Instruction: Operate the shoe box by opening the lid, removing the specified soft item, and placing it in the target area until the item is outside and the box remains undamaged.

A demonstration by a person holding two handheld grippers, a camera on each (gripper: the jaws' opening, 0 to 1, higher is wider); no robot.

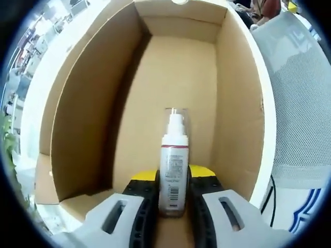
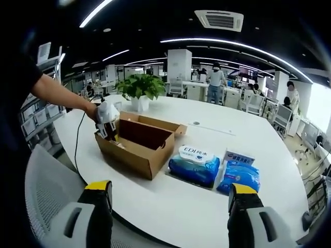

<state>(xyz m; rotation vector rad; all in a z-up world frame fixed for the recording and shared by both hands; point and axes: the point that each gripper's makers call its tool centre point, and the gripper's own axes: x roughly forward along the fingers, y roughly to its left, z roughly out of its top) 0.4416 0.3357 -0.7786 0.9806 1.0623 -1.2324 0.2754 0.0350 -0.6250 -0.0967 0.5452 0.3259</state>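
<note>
An open cardboard shoe box (image 1: 83, 103) spreads out ahead in the left gripper view, brown inside with a white outer rim. A white spray bottle (image 1: 174, 147) with a clear cap and a red-banded label lies on the box floor. My left gripper (image 1: 173, 178) is shut on its lower body, black pads tight on both sides. In the right gripper view the same box (image 2: 137, 147) sits on a white table (image 2: 170, 206), lid folded back. A person's hand holds the left gripper (image 2: 106, 121) inside its near-left end. My right gripper (image 2: 170, 209) hovers open over the table's near edge, holding nothing.
Two blue wet-wipe packs (image 2: 194, 165) (image 2: 240, 176) lie right of the box. A potted plant (image 2: 139, 87) stands behind it. A grey mesh chair (image 2: 46, 191) (image 1: 300, 103) is at the table's near side. A cable (image 2: 77, 139) hangs off the left edge. People are in the office behind.
</note>
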